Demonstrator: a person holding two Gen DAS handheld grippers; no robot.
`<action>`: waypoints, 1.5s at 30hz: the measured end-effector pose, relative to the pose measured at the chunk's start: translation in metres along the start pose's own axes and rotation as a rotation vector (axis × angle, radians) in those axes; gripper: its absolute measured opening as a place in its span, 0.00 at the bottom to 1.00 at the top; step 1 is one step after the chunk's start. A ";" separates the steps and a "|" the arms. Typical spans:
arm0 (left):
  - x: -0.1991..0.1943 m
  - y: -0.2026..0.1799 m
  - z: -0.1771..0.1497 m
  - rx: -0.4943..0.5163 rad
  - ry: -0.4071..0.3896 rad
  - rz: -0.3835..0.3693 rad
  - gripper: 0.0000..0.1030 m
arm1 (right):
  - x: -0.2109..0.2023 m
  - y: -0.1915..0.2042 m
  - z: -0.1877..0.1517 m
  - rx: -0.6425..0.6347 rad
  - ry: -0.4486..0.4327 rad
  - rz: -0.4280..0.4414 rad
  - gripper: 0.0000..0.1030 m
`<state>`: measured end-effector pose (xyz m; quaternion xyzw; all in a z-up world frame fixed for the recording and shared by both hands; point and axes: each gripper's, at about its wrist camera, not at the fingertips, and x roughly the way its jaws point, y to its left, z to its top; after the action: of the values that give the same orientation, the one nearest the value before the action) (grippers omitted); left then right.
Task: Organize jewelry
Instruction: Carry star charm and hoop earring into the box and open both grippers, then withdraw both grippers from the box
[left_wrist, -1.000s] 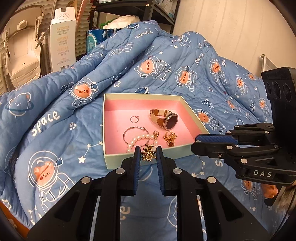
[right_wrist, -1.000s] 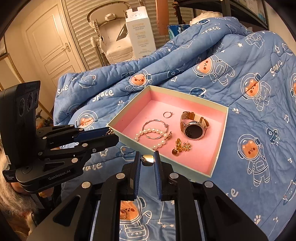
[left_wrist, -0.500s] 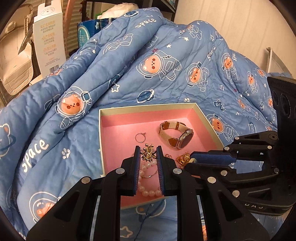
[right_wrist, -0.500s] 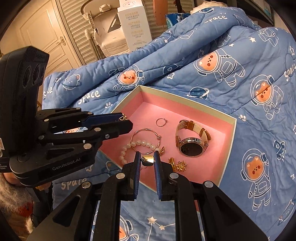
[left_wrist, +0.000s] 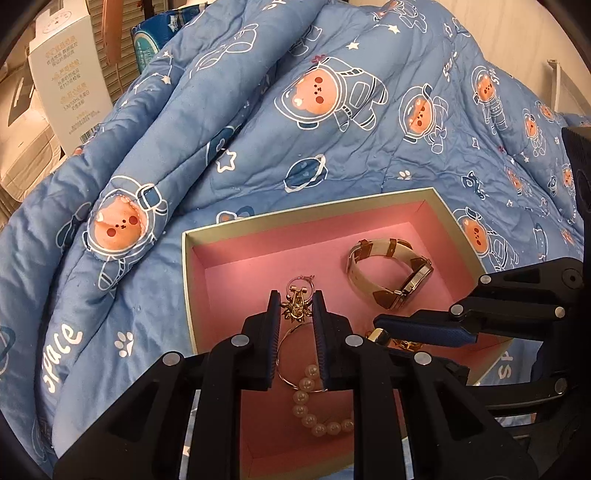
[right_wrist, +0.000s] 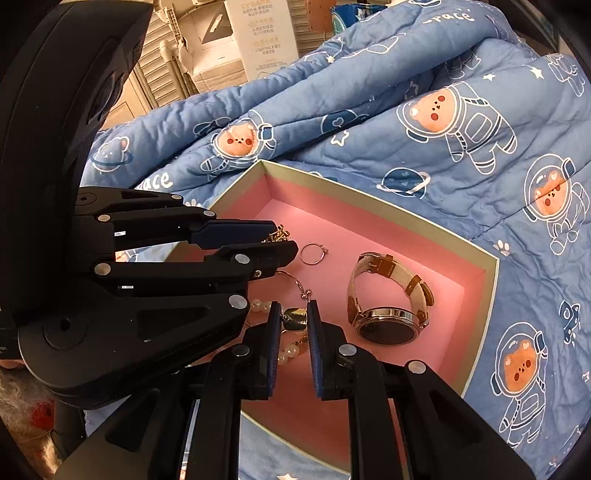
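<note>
1. Two hand-held grippers hover over a pink-lined box (left_wrist: 369, 208) at lower centre: the left hand-held gripper (left_wrist: 296, 309) clamps a gold charm (left_wrist: 295, 308).
2. Right hand-held gripper (right_wrist: 292, 320) pinches a gold earring (right_wrist: 295, 319); a watch (right_wrist: 388, 299) lies inside, right.

Blue astronaut-bear quilt (left_wrist: 258, 147), white printed carton (left_wrist: 70, 77) behind it, louvred doors (right_wrist: 162, 70)

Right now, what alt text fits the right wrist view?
The right claw pinches a small gold charm above a pink-lined box on a blue quilt. The left claw, holding a gold trinket, reaches in beside a watch, ring and pearls.
</note>
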<state>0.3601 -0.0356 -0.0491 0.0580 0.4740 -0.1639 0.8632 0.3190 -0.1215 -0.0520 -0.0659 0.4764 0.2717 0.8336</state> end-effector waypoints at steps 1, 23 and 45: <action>0.002 0.000 0.000 -0.001 0.006 0.005 0.17 | 0.002 -0.001 0.000 0.006 0.006 -0.008 0.13; 0.019 0.001 0.013 0.001 0.049 0.066 0.17 | 0.023 -0.002 0.001 0.035 0.047 -0.113 0.13; -0.030 0.004 0.011 -0.092 -0.106 -0.009 0.66 | 0.001 0.002 -0.007 0.011 -0.039 -0.073 0.56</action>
<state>0.3558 -0.0276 -0.0181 0.0072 0.4348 -0.1487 0.8882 0.3135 -0.1222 -0.0559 -0.0735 0.4586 0.2397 0.8525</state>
